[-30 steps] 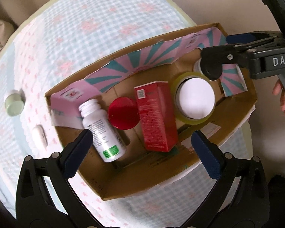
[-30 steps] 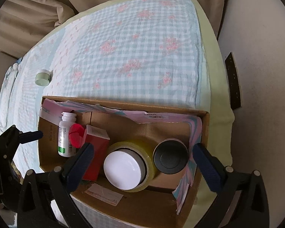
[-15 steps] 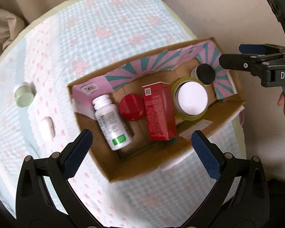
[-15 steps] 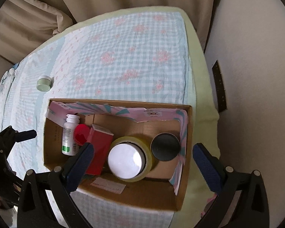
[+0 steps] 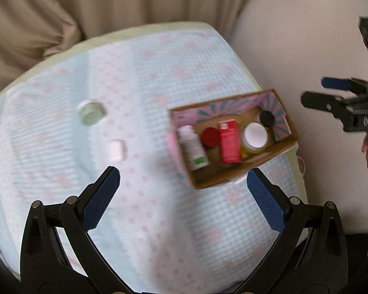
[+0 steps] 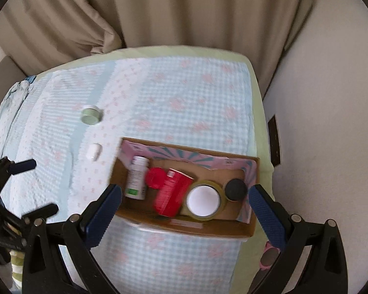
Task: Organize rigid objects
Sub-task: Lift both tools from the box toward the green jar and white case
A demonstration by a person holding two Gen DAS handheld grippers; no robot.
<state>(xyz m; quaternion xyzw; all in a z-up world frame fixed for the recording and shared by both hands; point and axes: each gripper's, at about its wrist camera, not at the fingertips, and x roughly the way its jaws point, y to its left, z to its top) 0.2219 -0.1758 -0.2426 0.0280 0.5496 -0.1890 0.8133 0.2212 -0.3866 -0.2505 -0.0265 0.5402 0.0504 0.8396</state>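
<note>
The left tongs (image 5: pixel 184 183) stand wide apart with nothing between the blue pads, held high above the bed (image 5: pixel 139 78). The right tongs (image 6: pixel 185 198) gape just as wide and are likewise empty, hanging over the near side of the cardboard box (image 6: pixel 208 230).

The box sits at the right edge of the bed, close to the pale wall. It is open-topped, plain brown outside, with a pink and teal sunburst print lining its far and right walls. Inside, in a row from left to right, lie a white bottle (image 6: pixel 137 177) on its side with a green patch on its label, a red round lid (image 6: pixel 155 177), a red carton (image 6: pixel 173 192) tilted against its neighbours, a roll of yellowish tape (image 6: pixel 204 199) with a white disc filling its middle, and a black round cap (image 6: pixel 236 189) in the right corner. The bottle, lid and carton lie close together; the tape roll touches the carton.

Two things rest outside the box on the blue checked cover with pink flowers. A small pale green jar (image 6: pixel 89 115) stands well to the left of the box, toward the middle of the bed. A small white capsule-shaped item (image 6: pixel 93 151) lies between the jar and the box, just beside the box's left wall.

Beige curtains (image 6: pixel 159 12) hang behind the far edge of the bed. The left view is blurred.
</note>
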